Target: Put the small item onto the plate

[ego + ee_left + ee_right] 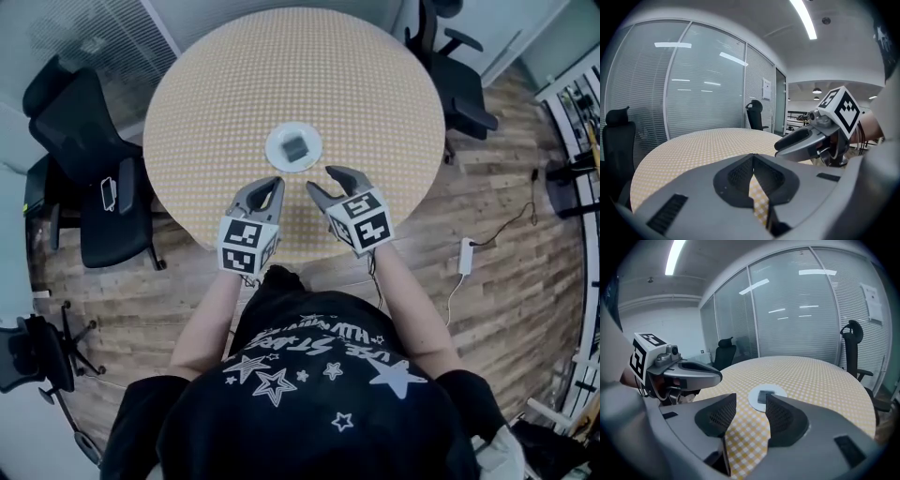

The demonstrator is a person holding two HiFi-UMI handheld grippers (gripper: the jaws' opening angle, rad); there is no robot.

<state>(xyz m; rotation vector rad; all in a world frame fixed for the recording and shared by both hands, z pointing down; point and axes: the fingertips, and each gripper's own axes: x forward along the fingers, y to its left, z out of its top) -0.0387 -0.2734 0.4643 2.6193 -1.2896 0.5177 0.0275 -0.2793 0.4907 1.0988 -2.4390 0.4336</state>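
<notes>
Below, checkered table (234, 94), plate (277, 150), wood floor (525, 309)

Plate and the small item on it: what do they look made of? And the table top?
Plate: white, smooth, faint sheen; ceramic or plastic, can't tell which. Small item: dark grey, matte, blocky; probably plastic or rubber, too small to be sure. Table top: fine yellow-and-white check, likely a cloth or printed cover.

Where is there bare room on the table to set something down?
The table is bare cloth except the plate near its middle, holding the small item. Free: beyond the plate to the far rim, and either side. Crowded only at the near edge, where the left gripper and right gripper sit just short of the plate.
</notes>
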